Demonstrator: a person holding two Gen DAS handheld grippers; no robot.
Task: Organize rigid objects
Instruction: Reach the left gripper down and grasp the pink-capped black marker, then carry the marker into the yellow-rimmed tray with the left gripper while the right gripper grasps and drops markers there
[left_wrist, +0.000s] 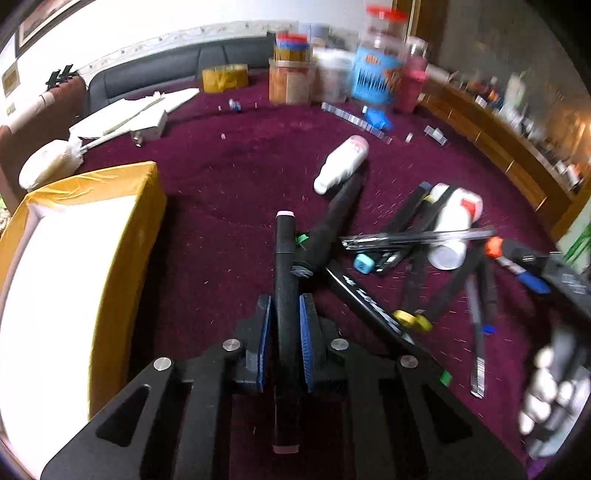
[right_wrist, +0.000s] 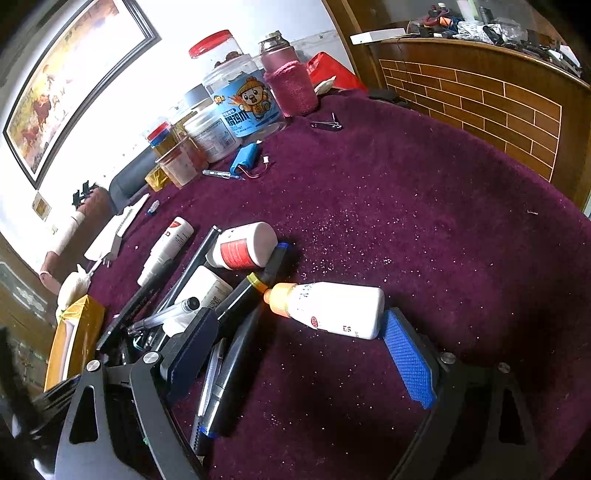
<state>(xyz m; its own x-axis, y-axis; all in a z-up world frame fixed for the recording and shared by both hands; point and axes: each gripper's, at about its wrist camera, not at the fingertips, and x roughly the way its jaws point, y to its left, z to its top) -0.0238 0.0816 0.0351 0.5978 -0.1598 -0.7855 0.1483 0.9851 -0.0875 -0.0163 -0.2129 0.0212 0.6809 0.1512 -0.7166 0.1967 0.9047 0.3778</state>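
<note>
left wrist view: your left hand-held gripper (left_wrist: 286, 328) pinches a black pink-capped marker (left_wrist: 285, 266) beside the yellow-rimmed white box (left_wrist: 151, 206); lifting could drag the crossed black pen (left_wrist: 334, 218). right hand-held gripper (right_wrist: 295, 354) gapes wide, empty.

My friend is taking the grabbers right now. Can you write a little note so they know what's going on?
Left gripper: fingers shut on a black marker with a pink cap.
Right gripper: open, holding nothing; a white bottle with an orange cap lies between its fingers.
The yellow-edged box sits on the left, nothing visible inside it.
Left to do: the pile of markers, pens and white bottles lies scattered on the purple cloth.
</note>
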